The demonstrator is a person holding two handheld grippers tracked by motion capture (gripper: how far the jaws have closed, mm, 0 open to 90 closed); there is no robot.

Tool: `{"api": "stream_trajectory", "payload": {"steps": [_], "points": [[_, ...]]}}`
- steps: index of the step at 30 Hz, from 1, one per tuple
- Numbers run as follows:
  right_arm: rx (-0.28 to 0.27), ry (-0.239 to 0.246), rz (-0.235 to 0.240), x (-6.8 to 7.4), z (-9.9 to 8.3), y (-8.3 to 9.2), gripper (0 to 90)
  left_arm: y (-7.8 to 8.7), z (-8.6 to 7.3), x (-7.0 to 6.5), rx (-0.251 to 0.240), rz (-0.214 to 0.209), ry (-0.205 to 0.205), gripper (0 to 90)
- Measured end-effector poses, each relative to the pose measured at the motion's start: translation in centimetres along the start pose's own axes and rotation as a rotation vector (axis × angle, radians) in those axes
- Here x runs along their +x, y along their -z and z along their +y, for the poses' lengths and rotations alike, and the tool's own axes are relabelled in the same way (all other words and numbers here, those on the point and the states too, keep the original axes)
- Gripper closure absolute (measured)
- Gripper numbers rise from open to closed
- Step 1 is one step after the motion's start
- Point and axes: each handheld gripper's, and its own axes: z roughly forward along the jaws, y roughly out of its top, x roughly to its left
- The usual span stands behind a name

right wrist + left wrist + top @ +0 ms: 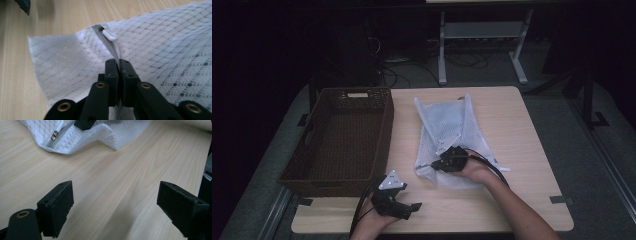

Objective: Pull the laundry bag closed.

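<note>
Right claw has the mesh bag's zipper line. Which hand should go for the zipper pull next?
Left, probably. The right claw is shut on the zipper tape of the mesh bag, just behind the zipper pull. The left claw is open over bare table, facing the bag's near edge.

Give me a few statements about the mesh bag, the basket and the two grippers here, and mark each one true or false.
1. The right gripper is shut on the zipper of the white mesh bag. True.
2. The left gripper grips the bag's corner. False: its jaws stand open over bare table, apart from the bag.
3. The brown wicker basket stands left of the bag. True.
4. The bag lies inside the basket. False: it lies on the table beside it.
</note>
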Motion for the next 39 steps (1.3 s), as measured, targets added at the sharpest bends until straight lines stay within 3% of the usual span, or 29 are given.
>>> {"api": "stream_trajectory", "payload": {"steps": [7, 10, 16, 22, 27, 32, 35, 39], "points": [[-0.021, 0.001, -0.022, 0.4, -0.2, 0.3, 87.7, 0.2, 2.1, -0.4, -0.020, -0.016, 0.015, 14.3], [-0.054, 0.002, -0.028, 0.3, -0.1, 0.8, 87.7, 0.2, 3.5, -0.4, -0.024, -0.001, 0.016, 14.5], [-0.132, 0.000, -0.049, 0.8, -0.1, 3.1, 87.8, -0.3, 5.3, 0.4, -0.035, 0.020, 0.042, 14.8], [-0.173, 0.002, -0.060, 1.6, -0.9, 4.8, 87.8, -1.5, 6.7, 1.3, -0.027, 0.045, 0.054, 15.7], [-0.198, 0.010, -0.064, 2.0, -1.6, 5.9, 87.8, -2.9, 6.9, 1.9, -0.014, 0.022, 0.079, 20.6], [-0.207, 0.007, -0.063, 2.2, -2.3, 6.4, 87.8, -3.9, 6.9, 2.7, -0.025, -0.063, 0.120, 30.5], [-0.221, 0.008, -0.061, 2.2, -2.2, 6.5, 87.7, -4.3, 6.8, 3.0, -0.032, -0.106, 0.119, 38.3], [-0.220, 0.019, -0.057, 2.3, -2.2, 6.5, 87.7, -4.1, 6.4, 3.6, -0.072, -0.128, 0.117, 45.4]]}}
